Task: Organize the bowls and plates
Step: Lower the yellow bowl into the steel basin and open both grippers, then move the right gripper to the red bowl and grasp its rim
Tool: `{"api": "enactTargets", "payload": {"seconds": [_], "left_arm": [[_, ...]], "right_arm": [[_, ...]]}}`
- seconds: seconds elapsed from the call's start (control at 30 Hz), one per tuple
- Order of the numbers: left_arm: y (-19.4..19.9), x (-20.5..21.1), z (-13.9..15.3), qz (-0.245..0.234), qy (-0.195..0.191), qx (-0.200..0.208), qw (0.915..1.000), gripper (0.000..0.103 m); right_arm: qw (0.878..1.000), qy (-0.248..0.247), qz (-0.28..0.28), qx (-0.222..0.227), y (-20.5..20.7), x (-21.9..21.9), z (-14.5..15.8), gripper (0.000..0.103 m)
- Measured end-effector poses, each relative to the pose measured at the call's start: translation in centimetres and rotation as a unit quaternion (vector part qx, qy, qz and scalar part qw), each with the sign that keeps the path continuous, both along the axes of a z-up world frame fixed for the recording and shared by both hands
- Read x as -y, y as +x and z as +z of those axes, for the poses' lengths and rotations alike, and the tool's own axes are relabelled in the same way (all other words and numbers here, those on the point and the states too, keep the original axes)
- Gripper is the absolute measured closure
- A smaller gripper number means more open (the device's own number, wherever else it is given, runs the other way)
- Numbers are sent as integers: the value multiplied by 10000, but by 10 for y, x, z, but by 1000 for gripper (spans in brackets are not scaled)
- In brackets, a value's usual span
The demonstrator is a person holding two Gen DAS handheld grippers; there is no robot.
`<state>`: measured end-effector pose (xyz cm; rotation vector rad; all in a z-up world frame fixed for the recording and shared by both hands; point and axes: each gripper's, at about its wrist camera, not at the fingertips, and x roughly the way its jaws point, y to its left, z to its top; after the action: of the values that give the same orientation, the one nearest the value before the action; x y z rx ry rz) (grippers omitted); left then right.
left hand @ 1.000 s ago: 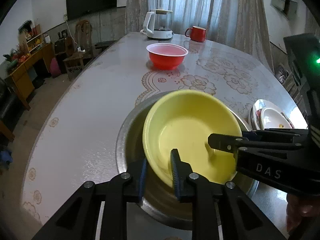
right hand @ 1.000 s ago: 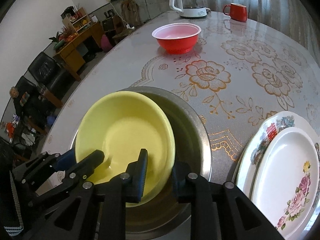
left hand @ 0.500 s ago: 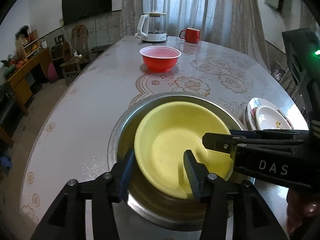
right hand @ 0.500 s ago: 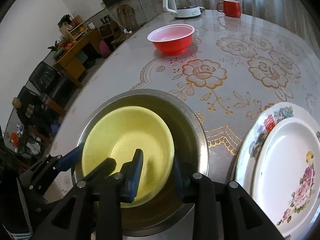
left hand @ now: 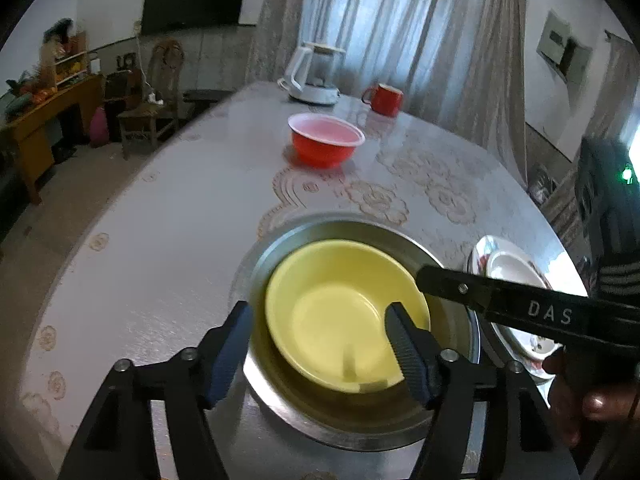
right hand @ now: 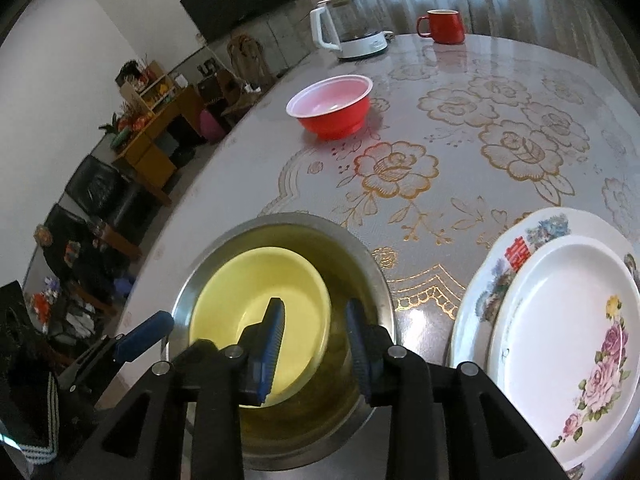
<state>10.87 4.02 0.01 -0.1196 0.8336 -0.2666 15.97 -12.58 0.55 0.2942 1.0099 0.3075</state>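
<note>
A yellow bowl [left hand: 332, 312] [right hand: 240, 292] lies inside a wide steel bowl [left hand: 360, 227] [right hand: 372, 276] on the table. My left gripper [left hand: 320, 350] straddles the yellow bowl's near rim; its jaws are opening and the pads stand clear of the rim. My right gripper [right hand: 316, 344] has one finger inside the yellow bowl and one outside. Its jaws are opening too, and neither pad presses on the rim. A red bowl [left hand: 326, 146] [right hand: 332, 108] stands farther back. Two stacked plates [right hand: 560, 340] [left hand: 512, 276] lie to the right.
A white kettle [left hand: 314, 76] [right hand: 348, 28] and a red mug [left hand: 384, 98] [right hand: 442, 26] stand at the table's far end. The flowered tablecloth [right hand: 460, 152] covers the table between the bowls and plates. A chair and a wooden shelf stand on the floor to the left.
The yellow bowl, held tilted by both grippers a second ago, has settled down into the steel bowl. Both grippers' jaws have spread off its rim, the left one much wider.
</note>
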Motion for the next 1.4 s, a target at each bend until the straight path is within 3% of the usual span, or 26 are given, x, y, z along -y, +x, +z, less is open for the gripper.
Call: {"api": "enactTargets", "payload": {"seconds": [0.13,0.27,1.0,1.4], "left_arm": [[-4,-7,8,200,12,139,9997,25],[-5,-10,13,381,76,187,9991,12],[13,-13,13,680,355,146,9969,7],[37,-35,11,927,224,142,9953,7]], "right_arm": [[10000,53,-16,-21,-2,2,0,71],[9999,141,6,-65,-4,2,-3,71],[9997,258,-29,-13,-4,11,2,71],[10000,-82,-3,50,46,25,19,71]]}}
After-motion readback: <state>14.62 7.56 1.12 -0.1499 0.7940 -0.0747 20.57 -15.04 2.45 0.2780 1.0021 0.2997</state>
